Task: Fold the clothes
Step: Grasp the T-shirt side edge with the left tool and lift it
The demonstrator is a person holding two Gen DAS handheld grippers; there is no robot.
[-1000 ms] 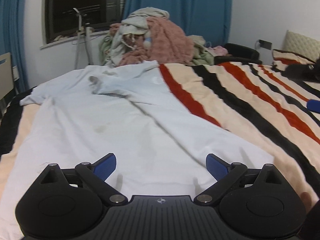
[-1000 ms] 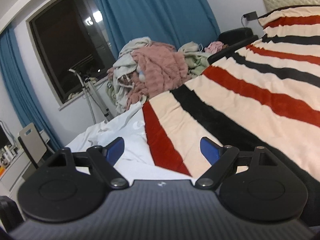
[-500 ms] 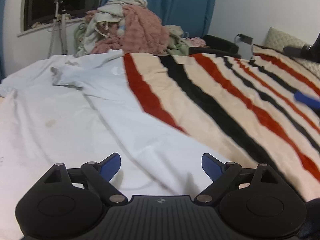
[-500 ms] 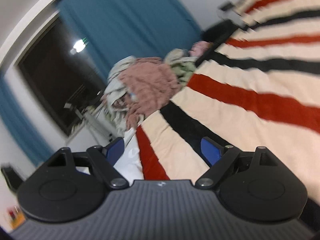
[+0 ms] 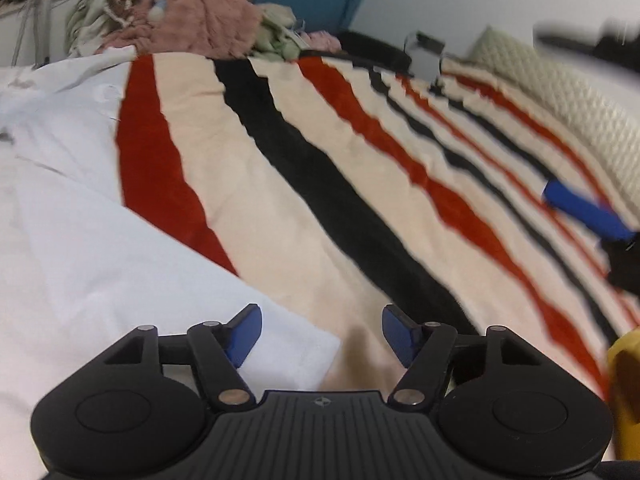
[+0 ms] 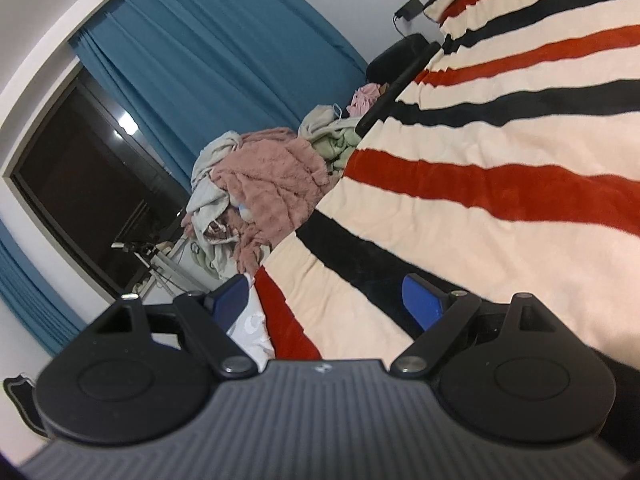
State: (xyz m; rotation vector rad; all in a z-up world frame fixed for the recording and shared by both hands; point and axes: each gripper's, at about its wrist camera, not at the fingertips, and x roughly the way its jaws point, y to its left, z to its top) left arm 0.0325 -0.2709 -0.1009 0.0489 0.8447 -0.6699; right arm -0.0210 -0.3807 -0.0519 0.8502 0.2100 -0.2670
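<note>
Left gripper (image 5: 322,334), black with blue pads, sits low over the near corner of the white cloth garment (image 5: 100,248) spread on the left side of the bed. Its jaws have just been closing: narrower than in the earlier frames, yet still apart. Left pad (image 5: 244,332) is over the white hem corner, right pad over the cream, red and black striped fleece blanket (image 5: 320,168); the corner lies between them, not pinched. Compared with a second ago the left wrist view has slid right and dipped: then the garment filled most of the frame, now the blanket does and only the garment's right edge and near corner show.

Right gripper (image 6: 324,304) has fingers spread wide with nothing between them, same gap as before. Its view is rolled, so the blanket stripes run across the right and the window (image 6: 80,184) tilts at left; a second ago that view was level. A strip of the white garment (image 6: 252,328) shows just by its left pad. In the left wrist view one blue finger of the right gripper (image 5: 584,212) shows blurred at the far right above the blanket.

Far end of the bed: pile of pink, beige and green unfolded clothes (image 5: 180,12), teal curtain (image 6: 208,80) behind. Quilted cream headboard (image 5: 560,112) at right. Yellow object (image 5: 624,380) at the near right edge, can't tell what.
</note>
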